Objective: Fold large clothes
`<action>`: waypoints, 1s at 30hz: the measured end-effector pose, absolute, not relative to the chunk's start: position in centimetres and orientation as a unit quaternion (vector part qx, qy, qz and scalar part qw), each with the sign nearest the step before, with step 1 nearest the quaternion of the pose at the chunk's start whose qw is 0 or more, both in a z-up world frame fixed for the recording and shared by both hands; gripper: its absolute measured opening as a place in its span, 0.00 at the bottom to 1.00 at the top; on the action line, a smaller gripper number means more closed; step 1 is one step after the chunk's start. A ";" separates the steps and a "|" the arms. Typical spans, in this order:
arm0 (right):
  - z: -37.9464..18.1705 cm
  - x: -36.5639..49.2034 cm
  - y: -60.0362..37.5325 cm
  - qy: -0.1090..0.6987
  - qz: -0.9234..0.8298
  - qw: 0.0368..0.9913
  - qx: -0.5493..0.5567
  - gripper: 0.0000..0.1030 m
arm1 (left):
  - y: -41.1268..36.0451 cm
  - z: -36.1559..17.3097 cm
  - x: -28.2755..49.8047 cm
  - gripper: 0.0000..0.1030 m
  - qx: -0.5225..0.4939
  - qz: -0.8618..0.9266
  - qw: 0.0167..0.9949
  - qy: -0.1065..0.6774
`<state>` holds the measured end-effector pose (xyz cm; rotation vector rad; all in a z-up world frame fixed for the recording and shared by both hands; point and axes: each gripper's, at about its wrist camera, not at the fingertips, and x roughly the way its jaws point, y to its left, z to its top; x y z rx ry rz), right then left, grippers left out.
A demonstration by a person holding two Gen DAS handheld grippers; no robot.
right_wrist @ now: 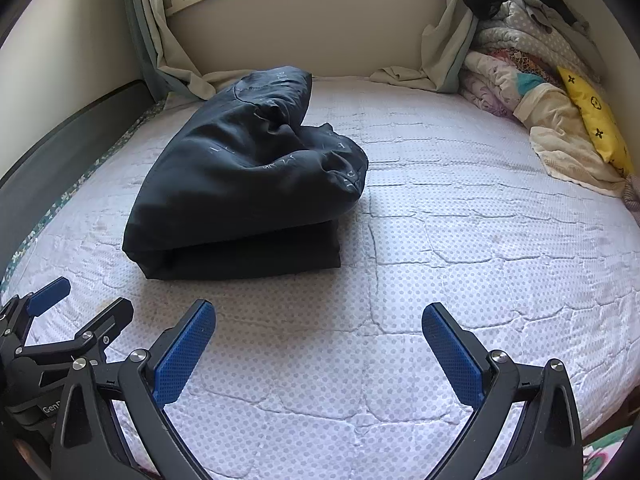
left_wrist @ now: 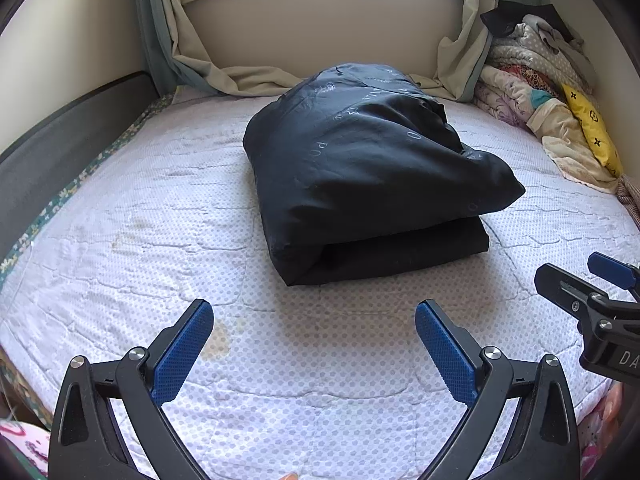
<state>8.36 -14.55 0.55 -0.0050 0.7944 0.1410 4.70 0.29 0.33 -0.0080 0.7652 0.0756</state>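
A large black garment (left_wrist: 360, 176) with faint white lettering lies folded into a thick bundle on the white dotted bed cover (left_wrist: 120, 240). It also shows in the right wrist view (right_wrist: 248, 184), left of centre. My left gripper (left_wrist: 314, 320) is open and empty, hovering over the cover a little in front of the bundle. My right gripper (right_wrist: 320, 322) is open and empty, in front and to the right of the bundle. The right gripper shows at the right edge of the left wrist view (left_wrist: 576, 276). The left gripper shows at the lower left of the right wrist view (right_wrist: 88, 304).
A pile of blankets and clothes (left_wrist: 532, 80) with a yellow pillow (left_wrist: 592, 128) sits at the far right by the wall. Curtains (left_wrist: 464, 56) hang onto the bed's far end under a window sill. A dark bed rail (left_wrist: 60, 136) runs along the left.
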 end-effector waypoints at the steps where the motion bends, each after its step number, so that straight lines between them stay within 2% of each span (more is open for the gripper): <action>1: 0.5 8.4 -14.6 0.387 0.069 0.920 -0.003 1.00 | 0.3 0.3 4.7 0.99 -0.004 0.037 0.927 0.373; 30: 0.7 8.2 -14.6 0.385 0.072 0.920 -0.003 1.00 | 0.2 0.5 4.6 0.99 0.003 0.045 0.931 0.363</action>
